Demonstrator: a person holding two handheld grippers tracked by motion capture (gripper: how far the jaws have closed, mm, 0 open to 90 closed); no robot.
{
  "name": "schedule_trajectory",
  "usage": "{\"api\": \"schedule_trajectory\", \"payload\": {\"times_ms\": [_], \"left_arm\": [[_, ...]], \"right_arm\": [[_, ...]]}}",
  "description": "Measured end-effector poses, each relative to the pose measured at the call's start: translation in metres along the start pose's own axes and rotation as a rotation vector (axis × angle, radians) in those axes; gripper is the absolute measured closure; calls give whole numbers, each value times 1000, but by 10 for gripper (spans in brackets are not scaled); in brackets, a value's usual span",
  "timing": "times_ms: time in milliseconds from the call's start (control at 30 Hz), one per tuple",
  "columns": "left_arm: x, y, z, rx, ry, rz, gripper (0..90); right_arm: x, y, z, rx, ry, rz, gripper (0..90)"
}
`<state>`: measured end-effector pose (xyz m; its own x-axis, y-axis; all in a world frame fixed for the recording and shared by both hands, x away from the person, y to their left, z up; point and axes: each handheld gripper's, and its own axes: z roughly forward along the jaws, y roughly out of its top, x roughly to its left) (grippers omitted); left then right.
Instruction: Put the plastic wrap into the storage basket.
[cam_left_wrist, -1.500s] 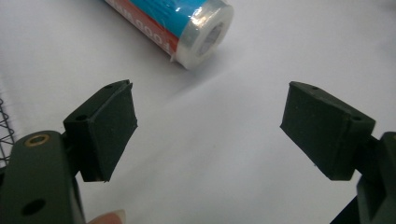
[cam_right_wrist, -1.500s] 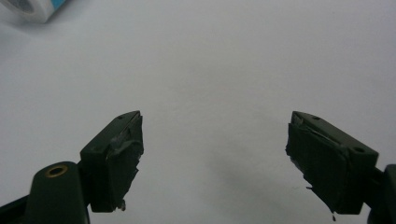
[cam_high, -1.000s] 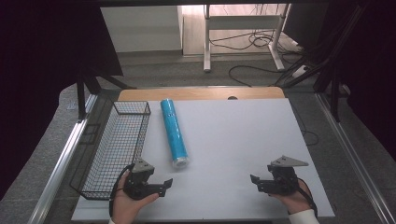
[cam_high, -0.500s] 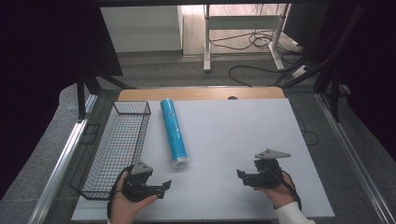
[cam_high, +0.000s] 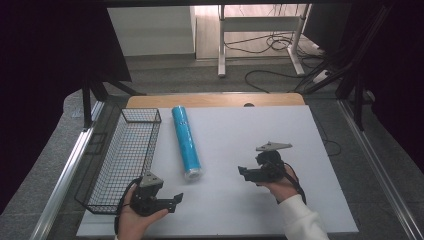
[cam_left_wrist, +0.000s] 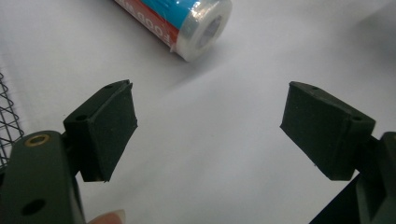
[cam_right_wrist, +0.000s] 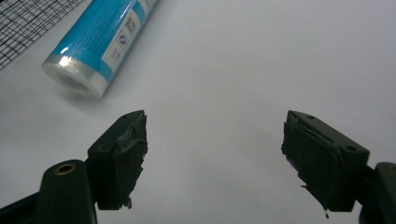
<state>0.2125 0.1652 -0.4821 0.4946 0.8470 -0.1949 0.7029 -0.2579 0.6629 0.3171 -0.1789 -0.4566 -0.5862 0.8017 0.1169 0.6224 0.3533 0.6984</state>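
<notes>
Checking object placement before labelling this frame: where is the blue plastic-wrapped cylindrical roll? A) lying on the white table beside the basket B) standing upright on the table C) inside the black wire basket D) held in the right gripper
A: the blue plastic-wrapped cylindrical roll lies on its side on the white table, just right of the black wire basket; both the left gripper and right gripper are open and hold nothing.

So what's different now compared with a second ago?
The right tongs have moved left and farther up the table, toward the blue roll. Nothing was grabbed or let go; both pairs are open. The left tongs, the roll and the wire basket stayed put.
</notes>
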Motion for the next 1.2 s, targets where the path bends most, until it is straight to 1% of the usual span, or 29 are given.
{"api": "schedule_trajectory", "payload": {"times_ms": [67, 100, 133, 167, 200, 233, 300, 367, 400, 433, 467, 500, 533, 567, 633, 667, 700, 800, 867, 900, 933, 967, 1167, 1200], "left_arm": [[1, 0, -1, -3, 0, -3, 175], [1, 0, -1, -4, 1, -1, 175], [1, 0, -1, -4, 1, -1, 175], [0, 0, -1, -1, 1, -1, 175], [0, 0, -1, -1, 1, -1, 175], [-1, 0, 0, 0, -2, 2, 175], [-1, 0, 1, 2, -2, 2, 175], [0, -1, 1, -1, 1, 2, 175], [0, -1, 1, -1, 1, 2, 177], [0, -1, 1, -7, 2, 3, 178], [0, -1, 1, -8, 1, 4, 178], [0, -1, 2, -8, 3, -2, 177], [0, -2, 2, -8, 5, -4, 177], [1, -2, 3, -2, 5, -2, 177], [1, -2, 4, 0, 5, 2, 175], [1, -2, 4, 0, 5, 2, 175], [1, -2, 4, 4, 4, 5, 175], [2, -3, 5, 9, 3, 2, 175], [3, -4, 7, 12, 5, -4, 175], [4, -4, 7, 18, 5, -6, 175], [4, -4, 7, 18, 5, -6, 175], [4, -4, 8, 22, 0, -9, 175], [4, -4, 7, 10, 10, -10, 176], [4, -4, 7, 10, 10, -10, 176]], "right_arm": [[1, 6, 6, 11, 13, 6, 227], [3, 13, 12, 13, 10, -1, 229], [3, 13, 12, 13, 10, -1, 229], [7, 20, 16, 10, 15, -9, 232], [7, 20, 16, 10, 15, -9, 232], [13, 28, 22, 10, 29, -15, 232], [15, 31, 24, 12, 33, -16, 231], [21, 44, 36, 28, 45, -32, 231], [21, 44, 36, 28, 45, -32, 231], [24, 51, 44, 35, 55, -30, 231], [24, 51, 44, 35, 55, -30, 231], [26, 59, 54, 42, 70, -28, 231], [26, 59, 54, 42, 70, -28, 231], [28, 66, 60, 49, 71, -26, 231], [30, 73, 67, 55, 73, -31, 231], [30, 73, 67, 55, 73, -31, 231], [34, 80, 73, 60, 77, -31, 231], [37, 87, 81, 66, 83, -40, 230], [38, 89, 84, 66, 88, -33, 230], [40, 93, 89, 69, 98, -30, 229], [40, 93, 89, 69, 98, -30, 229], [43, 97, 94, 74, 108, -31, 225], [54, 108, 110, 98, 99, -52, 216], [54, 108, 110, 98, 99, -52, 216]]}}
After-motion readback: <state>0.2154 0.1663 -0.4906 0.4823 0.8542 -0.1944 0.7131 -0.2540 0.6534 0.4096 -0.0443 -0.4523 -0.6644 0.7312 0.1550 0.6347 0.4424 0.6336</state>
